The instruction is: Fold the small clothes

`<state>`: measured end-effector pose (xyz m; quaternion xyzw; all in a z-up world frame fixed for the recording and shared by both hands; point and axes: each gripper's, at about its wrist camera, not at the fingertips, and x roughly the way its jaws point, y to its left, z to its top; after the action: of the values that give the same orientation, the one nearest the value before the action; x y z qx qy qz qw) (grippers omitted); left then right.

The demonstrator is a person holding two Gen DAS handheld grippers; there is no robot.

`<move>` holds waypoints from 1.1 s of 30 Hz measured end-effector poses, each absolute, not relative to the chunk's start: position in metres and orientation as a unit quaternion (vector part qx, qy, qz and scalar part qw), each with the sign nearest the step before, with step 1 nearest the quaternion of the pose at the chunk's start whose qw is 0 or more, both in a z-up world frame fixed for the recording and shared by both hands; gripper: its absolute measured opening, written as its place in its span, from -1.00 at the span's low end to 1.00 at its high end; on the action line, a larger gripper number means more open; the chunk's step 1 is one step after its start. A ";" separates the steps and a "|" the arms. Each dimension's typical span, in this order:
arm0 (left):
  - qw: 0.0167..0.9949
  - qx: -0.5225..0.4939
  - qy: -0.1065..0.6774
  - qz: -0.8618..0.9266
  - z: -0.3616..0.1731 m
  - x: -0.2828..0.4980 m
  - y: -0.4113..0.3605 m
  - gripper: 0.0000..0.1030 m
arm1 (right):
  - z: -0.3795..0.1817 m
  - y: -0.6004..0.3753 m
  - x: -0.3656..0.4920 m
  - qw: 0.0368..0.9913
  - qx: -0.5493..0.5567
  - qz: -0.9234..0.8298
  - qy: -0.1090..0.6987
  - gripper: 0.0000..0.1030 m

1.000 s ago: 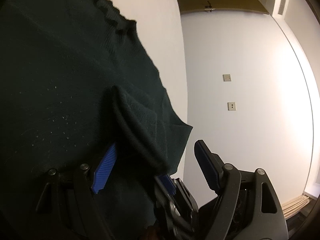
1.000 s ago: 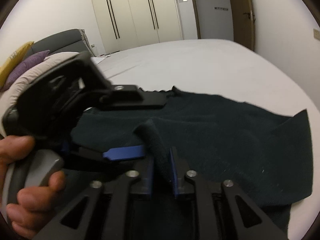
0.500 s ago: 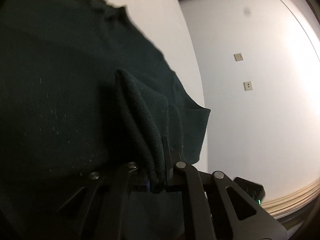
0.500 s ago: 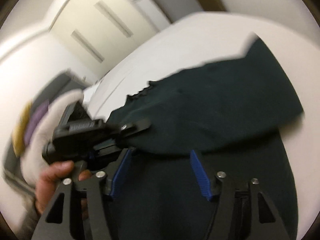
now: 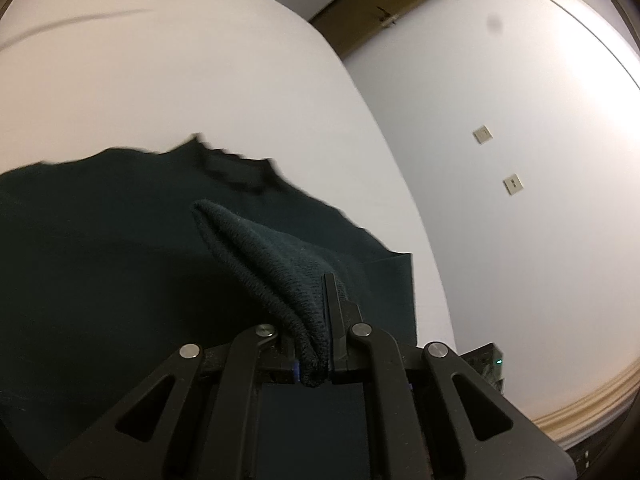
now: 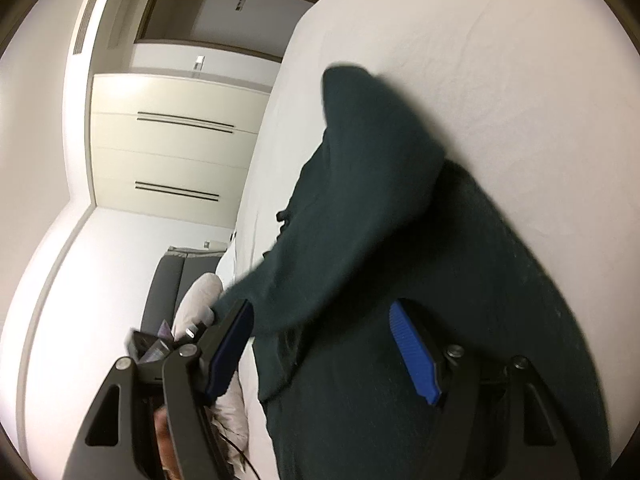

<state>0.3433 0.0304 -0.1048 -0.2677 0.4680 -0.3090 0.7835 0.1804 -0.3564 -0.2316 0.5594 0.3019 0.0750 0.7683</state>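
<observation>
A dark green knitted garment (image 5: 120,248) lies on the white bed (image 5: 160,80). My left gripper (image 5: 316,320) is shut on a pinched ridge of the garment and holds that fold lifted above the rest of the cloth. In the right wrist view the same garment (image 6: 400,240) hangs as a lifted flap over a flat part. My right gripper (image 6: 324,344) is rolled onto its side above the cloth. Its jaws are opening, with blue pads (image 6: 412,348) wide apart and cloth lying below the gap, not pressed.
The white bed (image 6: 500,60) spreads beyond the garment. White wardrobe doors (image 6: 168,152) and a grey headboard with pillows (image 6: 200,296) stand past the bed's end. A white wall with two sockets (image 5: 512,184) rises beside the bed. A small black device (image 5: 488,364) lies on the floor.
My left gripper closed on the cloth ridge and raised it, rolling. My right gripper let go of that ridge, opened, rolled sideways and moved away across the garment.
</observation>
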 end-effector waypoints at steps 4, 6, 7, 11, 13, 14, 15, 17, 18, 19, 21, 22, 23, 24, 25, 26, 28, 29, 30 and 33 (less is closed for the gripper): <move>0.784 -0.295 0.463 -0.289 -0.124 0.341 0.058 -0.87 | -0.235 -0.363 0.187 0.759 0.578 0.070 0.292 0.43; 0.788 -0.300 0.456 -0.285 -0.134 0.341 0.066 -0.87 | -0.236 -0.369 0.192 0.754 0.589 0.067 0.283 0.43; 0.790 -0.303 0.453 -0.282 -0.139 0.339 0.070 -0.87 | -0.236 -0.371 0.195 0.751 0.595 0.065 0.280 0.43; 0.793 -0.322 0.440 -0.271 -0.159 0.342 0.086 -0.87 | -0.235 -0.378 0.206 0.739 0.616 0.060 0.266 0.43; 0.794 -0.330 0.434 -0.269 -0.167 0.343 0.089 -0.87 | -0.237 -0.380 0.209 0.732 0.629 0.061 0.256 0.43; 0.793 -0.333 0.433 -0.270 -0.171 0.342 0.090 -0.87 | -0.239 -0.381 0.209 0.728 0.635 0.061 0.250 0.44; 0.792 -0.332 0.435 -0.270 -0.177 0.342 0.087 -0.87 | -0.240 -0.381 0.208 0.726 0.640 0.061 0.245 0.44; 0.789 -0.331 0.441 -0.271 -0.189 0.342 0.079 -0.87 | -0.241 -0.379 0.212 0.722 0.647 0.058 0.238 0.44; 0.784 -0.327 0.452 -0.271 -0.200 0.344 0.070 -0.87 | -0.241 -0.377 0.214 0.723 0.646 0.057 0.237 0.46; 0.781 -0.323 0.461 -0.271 -0.207 0.344 0.064 -0.87 | -0.240 -0.375 0.216 0.725 0.644 0.058 0.239 0.47; 0.778 -0.314 0.473 -0.271 -0.220 0.343 0.049 -0.87 | -0.238 -0.367 0.223 0.724 0.642 0.068 0.243 0.52; 0.777 -0.312 0.474 -0.272 -0.226 0.343 0.040 -0.87 | -0.239 -0.368 0.223 0.723 0.643 0.072 0.243 0.54; 0.777 -0.312 0.474 -0.272 -0.231 0.341 0.038 -0.87 | -0.238 -0.365 0.227 0.723 0.642 0.074 0.244 0.54; 0.777 -0.314 0.474 -0.272 -0.233 0.340 0.035 -0.87 | -0.237 -0.367 0.227 0.724 0.640 0.074 0.246 0.54; 0.776 -0.313 0.473 -0.274 -0.230 0.337 0.031 -0.87 | -0.236 -0.369 0.230 0.727 0.638 0.075 0.242 0.54; 0.777 -0.310 0.474 -0.276 -0.231 0.337 0.030 -0.87 | -0.234 -0.374 0.233 0.732 0.636 0.076 0.232 0.53; 0.777 -0.303 0.475 -0.281 -0.228 0.337 0.033 -0.87 | -0.234 -0.389 0.232 0.728 0.647 0.067 0.216 0.53; 0.777 -0.302 0.475 -0.282 -0.223 0.339 0.029 -0.87 | -0.238 -0.396 0.232 0.721 0.659 0.063 0.207 0.53; 0.775 -0.304 0.476 -0.284 -0.224 0.340 0.027 -0.87 | -0.243 -0.403 0.232 0.712 0.671 0.061 0.200 0.52; 0.773 -0.301 0.484 -0.280 -0.231 0.342 0.027 -0.87 | -0.249 -0.406 0.233 0.706 0.676 0.067 0.198 0.43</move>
<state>0.3418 0.0268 -0.2308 -0.3007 0.4836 -0.2796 0.7730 0.2325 -0.4058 -0.2492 0.6764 0.1976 0.0675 0.7063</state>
